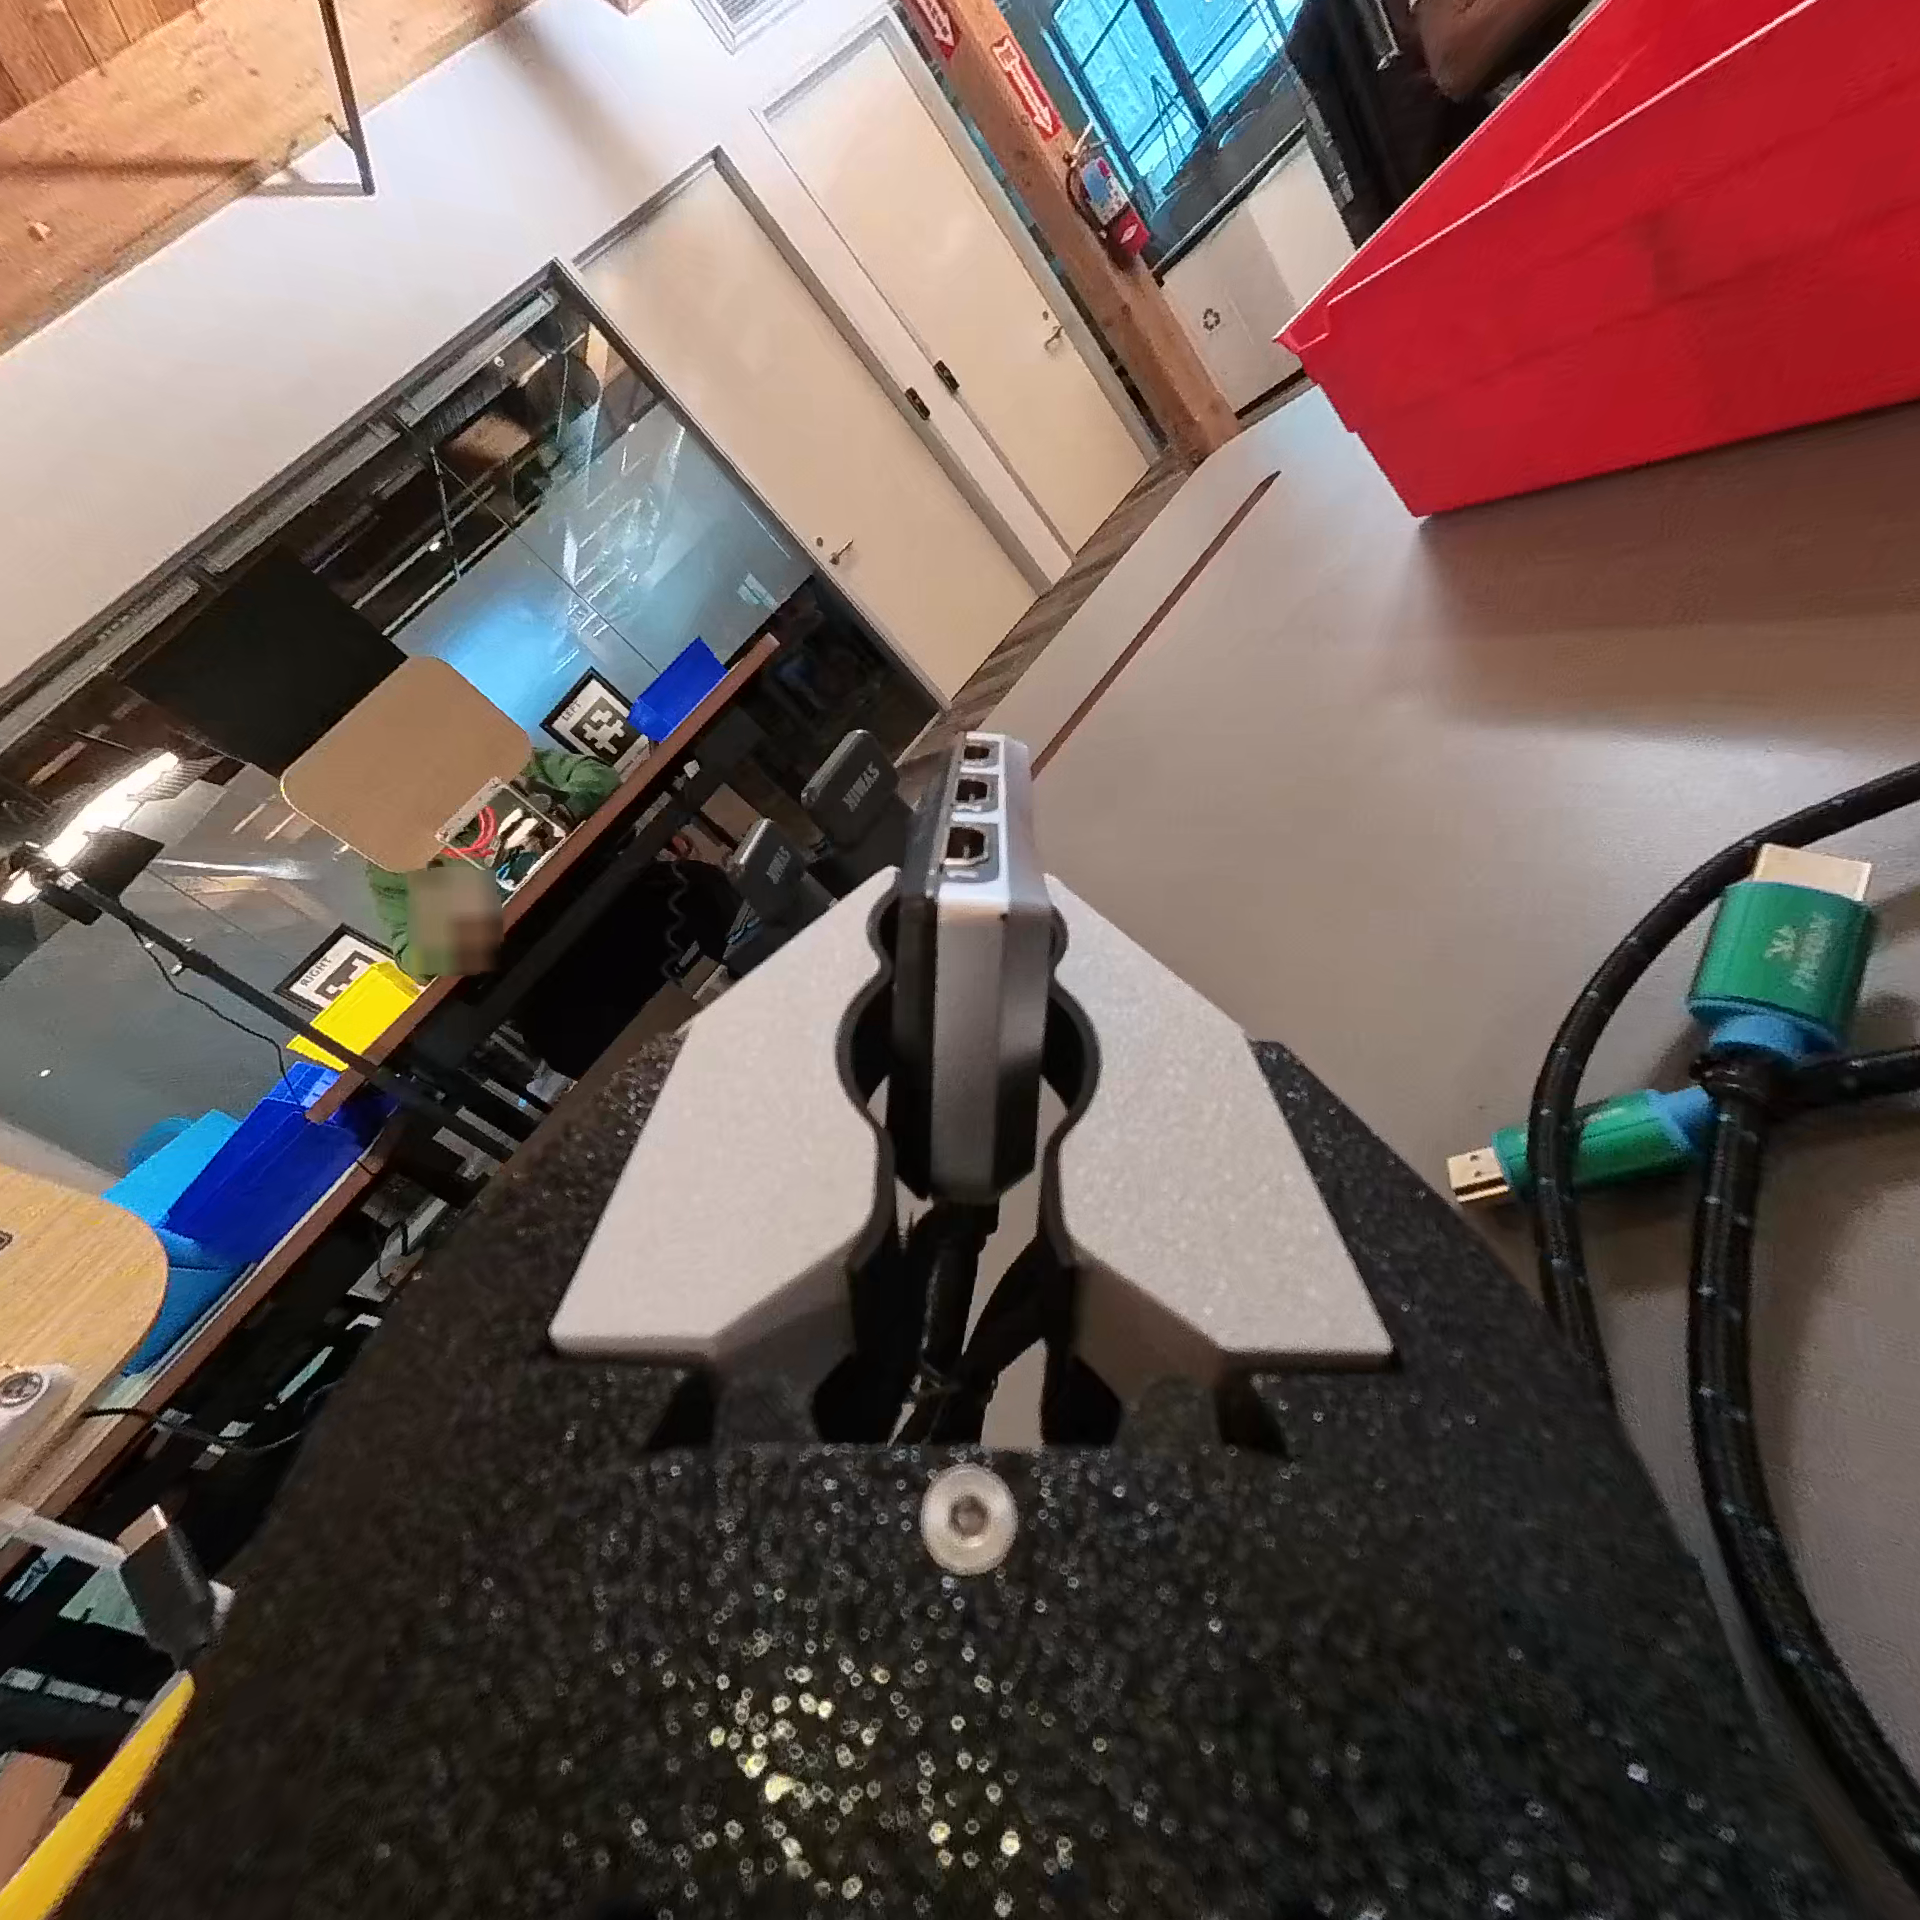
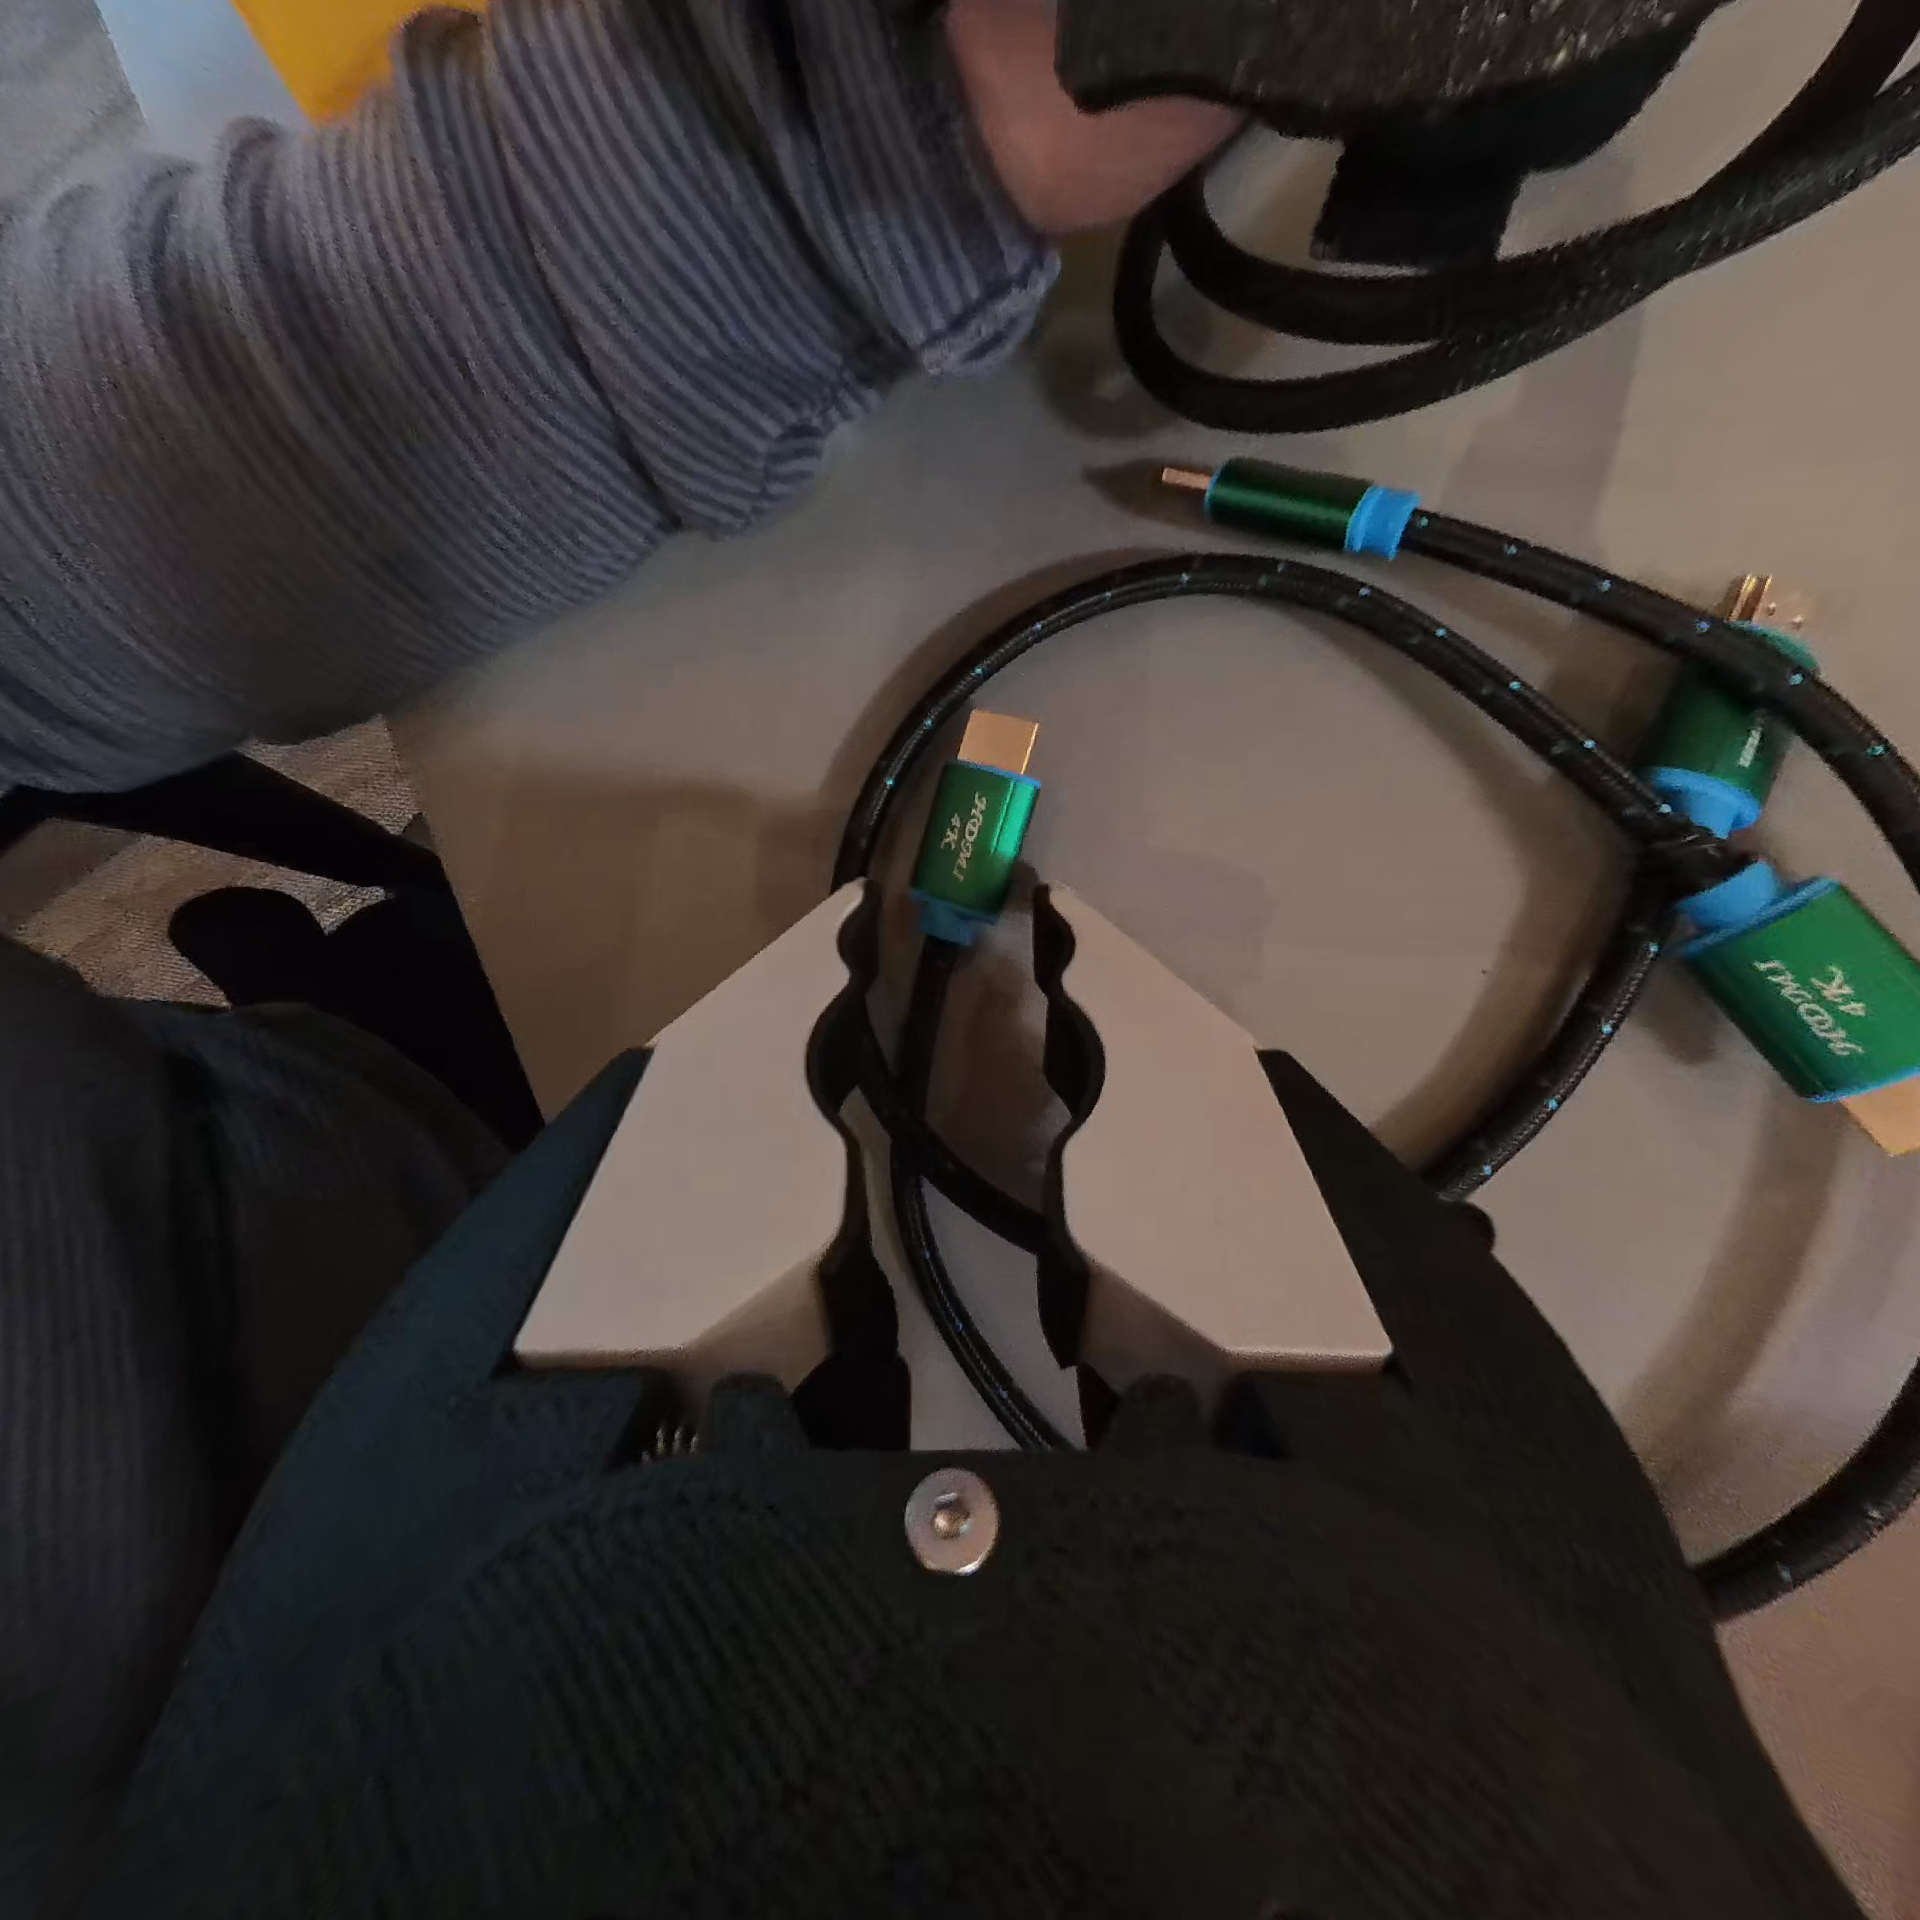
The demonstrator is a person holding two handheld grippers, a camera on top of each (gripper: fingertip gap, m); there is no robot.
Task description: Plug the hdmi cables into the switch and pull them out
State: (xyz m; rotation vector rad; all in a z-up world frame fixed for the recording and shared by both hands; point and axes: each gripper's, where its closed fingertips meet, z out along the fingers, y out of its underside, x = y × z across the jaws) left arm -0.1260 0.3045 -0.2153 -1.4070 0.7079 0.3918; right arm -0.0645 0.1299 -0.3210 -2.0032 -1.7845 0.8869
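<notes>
My left gripper (image 1: 971,894) is shut on a grey and black HDMI switch (image 1: 966,997) and holds it on edge above the table, its row of empty ports (image 1: 961,847) facing up and away. My right gripper (image 2: 951,899) is open just above the table. A braided black cable runs between its fingers, and that cable's green plug (image 2: 982,831) with a gold tip lies just past the fingertips, untouched. Three more green plugs (image 2: 1299,509), (image 2: 1725,748), (image 2: 1808,997) lie to the right. Two of them show in the left wrist view (image 1: 1782,966), (image 1: 1590,1143).
The grey table (image 1: 1351,675) has a red bin (image 1: 1621,291) at its far right. Thick black cables (image 2: 1351,343) hang from the switch and loop on the table. A person's blue ribbed sleeve (image 2: 416,416) crosses the upper left of the right wrist view. The left gripper's tips are roughly 20 cm from the right gripper's.
</notes>
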